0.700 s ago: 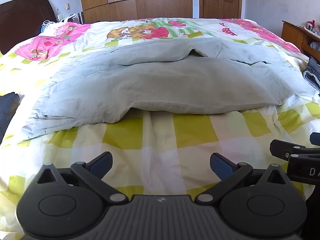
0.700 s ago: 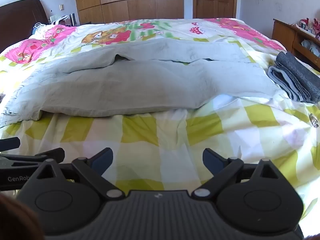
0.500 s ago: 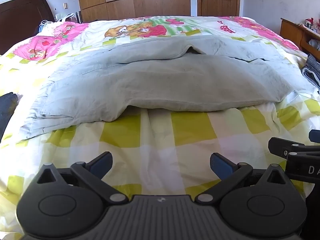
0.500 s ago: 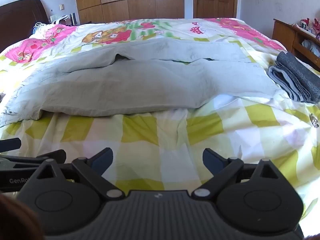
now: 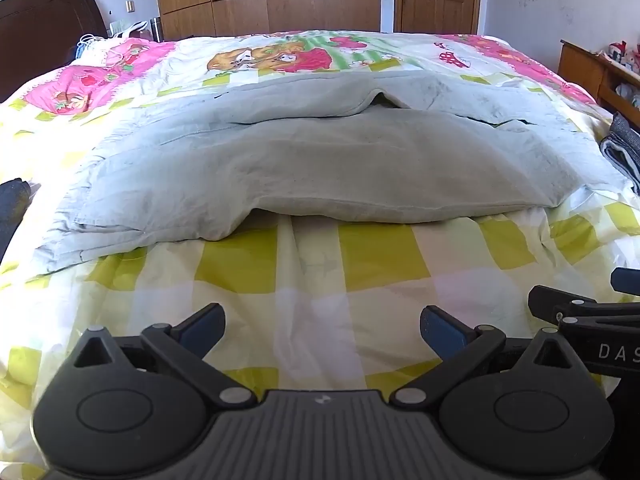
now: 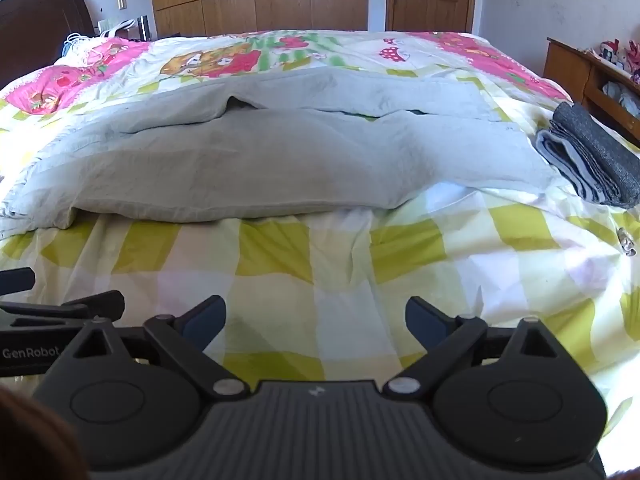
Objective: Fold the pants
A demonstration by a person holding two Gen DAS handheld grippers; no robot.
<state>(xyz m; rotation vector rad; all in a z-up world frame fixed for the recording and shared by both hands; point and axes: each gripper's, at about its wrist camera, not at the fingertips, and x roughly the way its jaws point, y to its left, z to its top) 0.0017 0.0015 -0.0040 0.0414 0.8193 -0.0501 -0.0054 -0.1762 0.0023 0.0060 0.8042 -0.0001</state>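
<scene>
- Since the earlier frames: little change. In the left wrist view the pale grey pants (image 5: 320, 160) sit slightly lower in frame; the right wrist view looks the same. Neither claw's spread has changed.
- Left gripper (image 5: 322, 326): jaws spread wide, nothing between them, over bare checked bedspread (image 5: 312, 280).
- Right gripper (image 6: 316, 320): jaws spread wide too, empty, also short of the cloth.
- Pants lie crosswise on the bed, well beyond both grippers, one leg laid over the other, near edge rumpled and lifted.
- Progress, as I judge it: 1 lengthwise fold looks done; the crosswise folds remain, and no grip is taken yet.
- Right view only: the whole folded dark grey garment (image 6: 588, 156) just beside the pants' right end; a small metal item (image 6: 626, 242) on the bedspread.
- Left view only: a dark cloth (image 5: 12, 208) at the left edge.
</scene>
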